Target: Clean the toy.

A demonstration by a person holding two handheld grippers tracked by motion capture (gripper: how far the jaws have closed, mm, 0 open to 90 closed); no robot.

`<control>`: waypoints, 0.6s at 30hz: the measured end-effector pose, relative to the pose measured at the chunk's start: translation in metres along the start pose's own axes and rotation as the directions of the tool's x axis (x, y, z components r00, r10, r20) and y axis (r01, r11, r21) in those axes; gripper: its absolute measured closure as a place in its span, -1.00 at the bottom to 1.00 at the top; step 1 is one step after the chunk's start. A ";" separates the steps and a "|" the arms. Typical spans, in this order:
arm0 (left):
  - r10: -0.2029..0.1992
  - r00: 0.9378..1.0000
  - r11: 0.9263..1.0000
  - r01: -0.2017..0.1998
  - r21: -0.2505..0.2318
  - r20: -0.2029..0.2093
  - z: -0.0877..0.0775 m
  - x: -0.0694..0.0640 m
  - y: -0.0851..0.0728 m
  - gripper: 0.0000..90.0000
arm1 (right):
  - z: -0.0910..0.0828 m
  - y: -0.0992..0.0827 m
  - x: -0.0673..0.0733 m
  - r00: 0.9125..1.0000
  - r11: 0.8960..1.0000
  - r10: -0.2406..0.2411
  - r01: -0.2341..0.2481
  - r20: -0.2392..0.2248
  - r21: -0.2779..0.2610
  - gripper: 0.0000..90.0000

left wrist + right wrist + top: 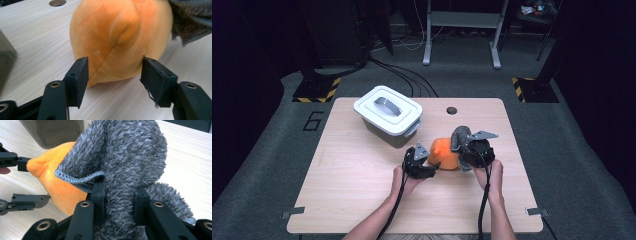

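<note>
An orange plush lump [443,153] lies on the wooden table [362,190] just right of centre. Draped over its right side is a grey fuzzy cloth [459,135]. My right gripper [462,148] is shut on a fold of that grey cloth [130,152], which bulges up between the jaws of the right gripper [118,200]. My left gripper [432,166] sits at the lump's left side. In the left gripper view the left gripper [115,75] is open, its jaws standing either side of the orange lump's [120,37] near end without pressing on it.
A grey box with a white lid and handle [387,112] stands at the back left of the table, close behind the left gripper. A round hole [451,110] sits near the table's far edge. Bare wood stretches along the front and left.
</note>
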State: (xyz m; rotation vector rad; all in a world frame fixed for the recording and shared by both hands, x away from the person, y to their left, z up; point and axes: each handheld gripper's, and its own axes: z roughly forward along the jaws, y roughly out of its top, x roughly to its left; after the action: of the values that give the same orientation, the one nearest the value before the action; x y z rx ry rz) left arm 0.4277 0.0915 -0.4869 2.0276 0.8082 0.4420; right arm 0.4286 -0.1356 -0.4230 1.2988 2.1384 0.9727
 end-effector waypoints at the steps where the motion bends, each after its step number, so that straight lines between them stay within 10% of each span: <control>1: 0.007 1.000 1.000 -0.007 0.002 -0.001 0.002 0.000 0.000 -0.18 | 0.002 0.002 -0.002 1.000 1.000 0.000 0.000 -0.001 0.003 0.53; 12: 0.152 0.987 0.988 -0.152 -0.007 -0.048 0.009 -0.007 0.004 0.35 | 0.007 0.005 -0.006 1.000 1.000 -0.001 0.001 -0.008 0.004 0.53; 18: 0.082 0.996 0.996 -0.083 -0.023 -0.030 0.007 -0.005 0.005 0.70 | -0.003 0.005 -0.009 1.000 0.999 0.014 -0.014 -0.012 -0.031 0.53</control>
State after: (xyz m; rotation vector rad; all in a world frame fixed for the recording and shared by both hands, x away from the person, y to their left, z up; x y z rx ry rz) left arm 0.4305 0.0816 -0.4866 2.0416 0.7352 0.5272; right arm 0.4331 -0.1427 -0.4175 1.2978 2.1180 1.0177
